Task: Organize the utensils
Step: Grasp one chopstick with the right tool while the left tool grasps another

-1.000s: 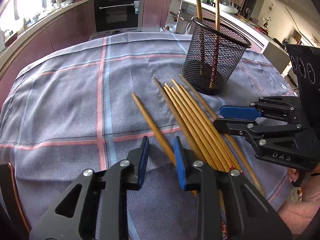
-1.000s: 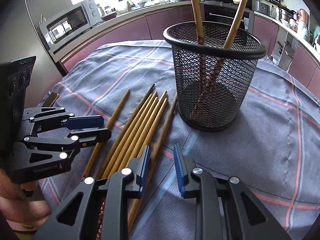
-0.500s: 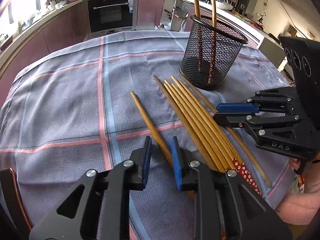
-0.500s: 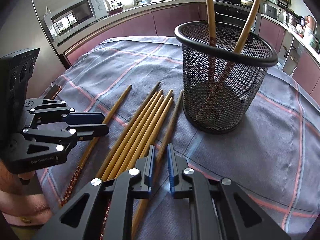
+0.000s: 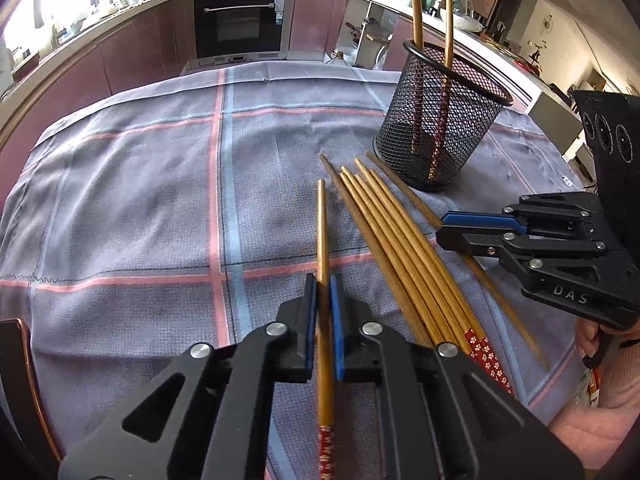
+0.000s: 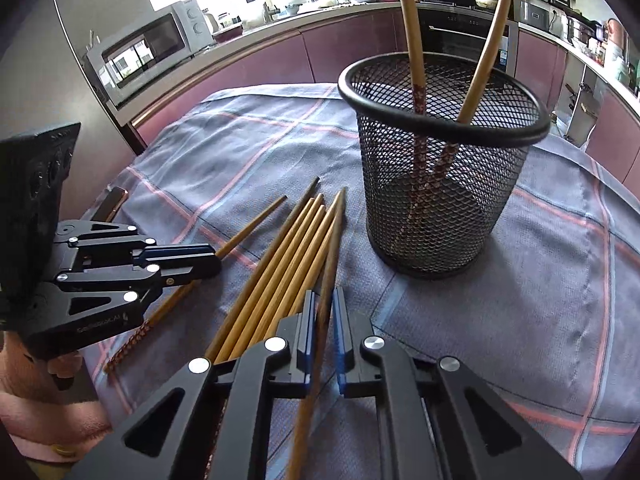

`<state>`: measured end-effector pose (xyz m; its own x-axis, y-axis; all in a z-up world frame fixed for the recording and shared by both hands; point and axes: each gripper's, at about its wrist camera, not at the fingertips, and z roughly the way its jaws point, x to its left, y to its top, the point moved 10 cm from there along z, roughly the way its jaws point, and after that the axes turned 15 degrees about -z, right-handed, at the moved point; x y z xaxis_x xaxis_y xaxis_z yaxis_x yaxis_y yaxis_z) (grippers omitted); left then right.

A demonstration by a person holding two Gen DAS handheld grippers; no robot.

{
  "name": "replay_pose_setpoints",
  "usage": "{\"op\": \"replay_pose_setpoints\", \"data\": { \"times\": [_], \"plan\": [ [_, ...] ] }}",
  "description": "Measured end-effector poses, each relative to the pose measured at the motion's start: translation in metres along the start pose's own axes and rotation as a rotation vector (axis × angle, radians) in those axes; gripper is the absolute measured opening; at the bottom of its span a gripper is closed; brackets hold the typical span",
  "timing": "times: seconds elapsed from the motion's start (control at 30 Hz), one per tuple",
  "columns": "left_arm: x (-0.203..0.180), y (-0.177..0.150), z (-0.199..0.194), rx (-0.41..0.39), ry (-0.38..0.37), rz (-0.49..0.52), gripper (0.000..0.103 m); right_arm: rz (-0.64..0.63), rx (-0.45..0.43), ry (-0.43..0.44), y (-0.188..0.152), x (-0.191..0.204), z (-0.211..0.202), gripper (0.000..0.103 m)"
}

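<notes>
My left gripper has its jaws closing tight, blue pads pressed on a single bamboo chopstick that runs straight out between the fingers. The right wrist view shows that gripper at the left, gripping the same stick. My right gripper is likewise closing on the rightmost chopstick, pads pinching it. From the left wrist it appears at the right. Several loose chopsticks lie in a bundle between the two. A black mesh holder stands beyond with two chopsticks upright inside.
A grey plaid cloth covers the table. A dark, brown-edged object lies at the cloth's left edge. A pink sleeve shows at the near right. Kitchen cabinets, an oven and a microwave stand behind the table.
Both grippers went from open to shut, each pinching one chopstick. The left one's chopstick swung from slanted into line with the fingers.
</notes>
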<state>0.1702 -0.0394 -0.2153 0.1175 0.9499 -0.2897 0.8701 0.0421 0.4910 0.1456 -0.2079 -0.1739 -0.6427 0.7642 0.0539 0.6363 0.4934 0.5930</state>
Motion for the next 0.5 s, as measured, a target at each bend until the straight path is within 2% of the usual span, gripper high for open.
{"op": "replay_pose_setpoints", "data": {
  "times": [0.23,0.5],
  "plan": [
    [-0.003,0.004,-0.016,-0.03,-0.04,-0.018,0.007,0.006,-0.041,0.037,0.003,0.004,-0.015,0.005],
    [-0.017,0.013,-0.045,-0.07,-0.137,-0.039,0.007,0.004,-0.134,0.081,0.015,0.012,-0.043,0.005]
  ]
}}
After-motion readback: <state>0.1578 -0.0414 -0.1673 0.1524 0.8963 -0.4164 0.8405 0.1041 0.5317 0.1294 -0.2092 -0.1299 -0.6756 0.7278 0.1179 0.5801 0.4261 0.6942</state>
